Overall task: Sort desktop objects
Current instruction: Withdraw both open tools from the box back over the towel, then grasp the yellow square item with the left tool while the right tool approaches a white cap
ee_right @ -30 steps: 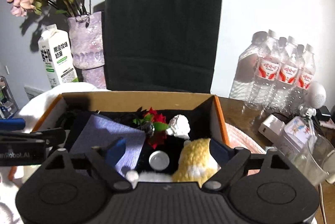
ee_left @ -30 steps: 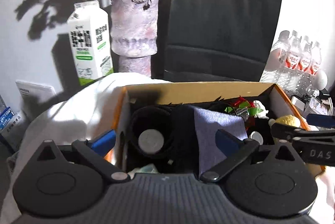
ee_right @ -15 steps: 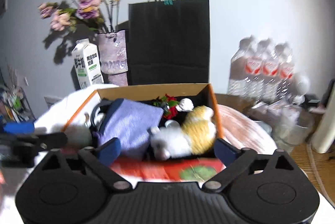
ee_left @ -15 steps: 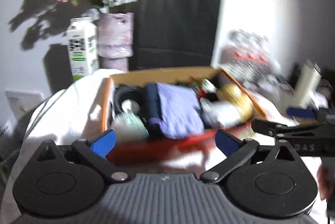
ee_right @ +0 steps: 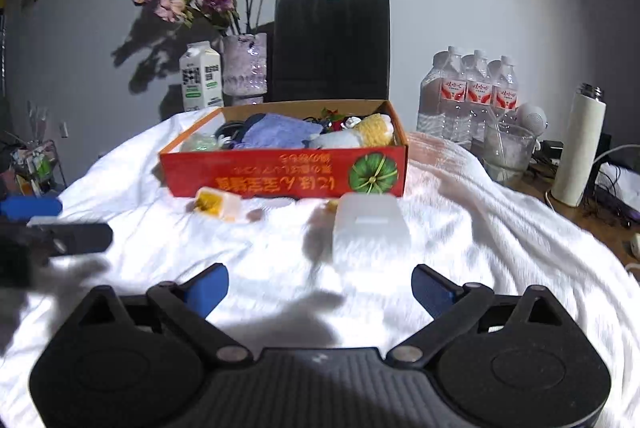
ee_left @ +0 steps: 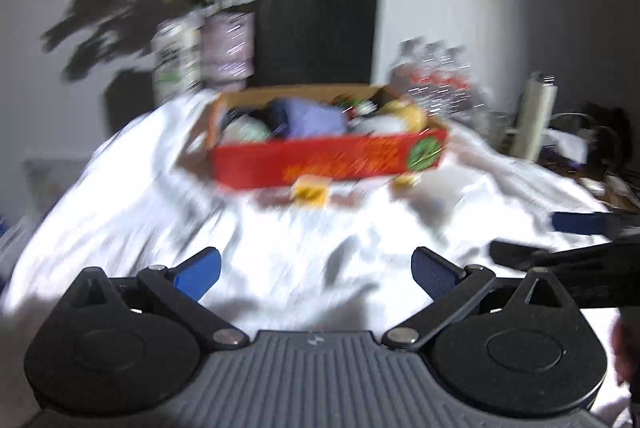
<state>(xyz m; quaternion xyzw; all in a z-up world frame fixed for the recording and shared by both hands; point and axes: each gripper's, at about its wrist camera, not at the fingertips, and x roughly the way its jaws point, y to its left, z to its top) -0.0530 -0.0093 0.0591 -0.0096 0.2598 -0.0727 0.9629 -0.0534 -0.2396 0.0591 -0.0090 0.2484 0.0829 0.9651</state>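
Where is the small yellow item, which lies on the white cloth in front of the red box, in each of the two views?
Left wrist view: the small yellow item is blurred, just below the middle of the red box's front wall.
Right wrist view: it lies below the box's front left part, left of a white translucent container.
Shared landmark: the black paper bag behind the box.

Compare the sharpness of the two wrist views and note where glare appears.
Left wrist view: motion-smeared, the red cardboard box streaked. Right wrist view: sharper, the box's print legible; glare bleaches the white cloth around the translucent plastic container.
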